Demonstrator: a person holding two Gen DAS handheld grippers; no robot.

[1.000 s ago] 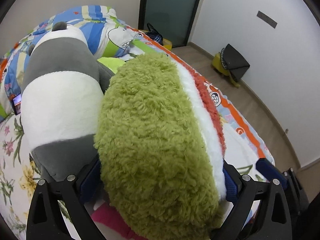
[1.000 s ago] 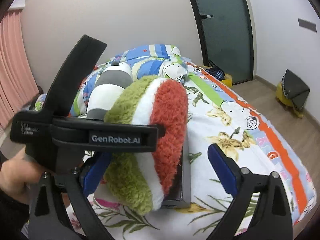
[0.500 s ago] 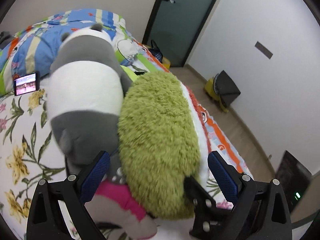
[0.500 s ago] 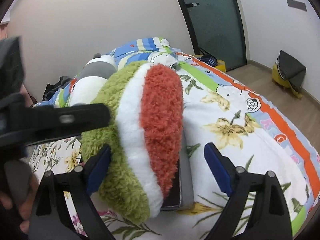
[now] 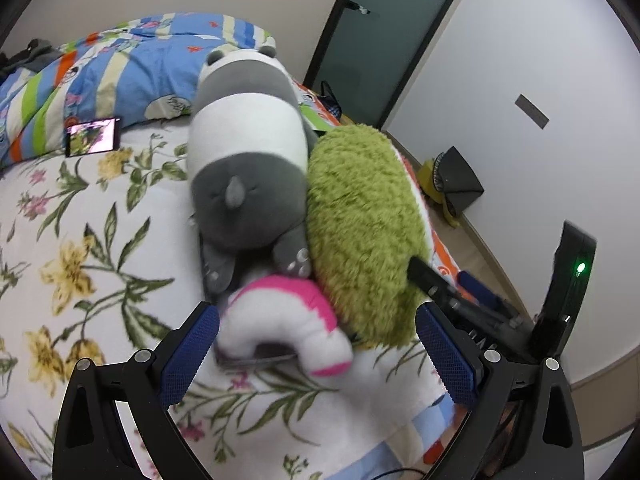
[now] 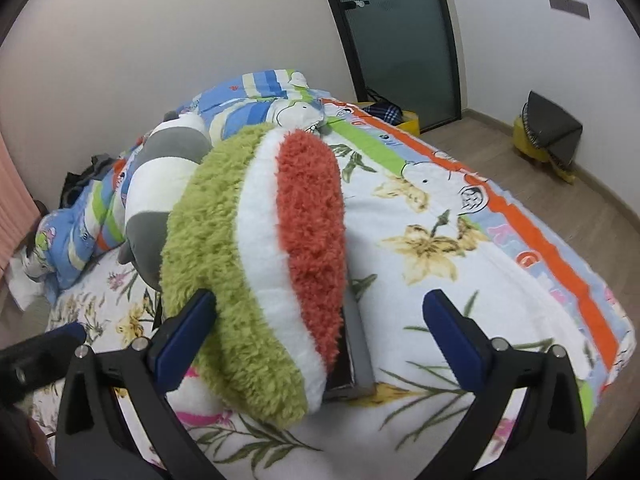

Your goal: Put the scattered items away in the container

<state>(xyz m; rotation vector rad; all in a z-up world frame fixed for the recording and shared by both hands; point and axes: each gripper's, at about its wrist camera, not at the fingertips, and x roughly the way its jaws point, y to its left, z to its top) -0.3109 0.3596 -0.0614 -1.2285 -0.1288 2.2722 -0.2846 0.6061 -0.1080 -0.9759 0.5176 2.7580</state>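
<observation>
A green, white and red watermelon plush (image 5: 360, 240) leans on a grey and white panda plush (image 5: 246, 152) on the bed. A small pink and white plush (image 5: 284, 320) lies in front of them. All three sit in or on a low grey box (image 6: 358, 352), mostly hidden. My left gripper (image 5: 316, 360) is open, just in front of the pink plush, holding nothing. My right gripper (image 6: 320, 340) is open with the watermelon plush (image 6: 260, 260) between its fingers, not gripped. The panda (image 6: 160, 184) shows behind it.
The bed has a floral sheet (image 5: 80, 260) and a striped blue quilt (image 5: 100, 76) at the head. A phone (image 5: 93, 141) lies near the quilt. A yellow and grey object (image 6: 548, 136) stands on the wooden floor by the wall. A dark door (image 6: 396, 40) is behind.
My left gripper opened, let go of the watermelon plush and drew back. The plush now rests against the panda, and the pink plush has come into view. The right gripper moved little.
</observation>
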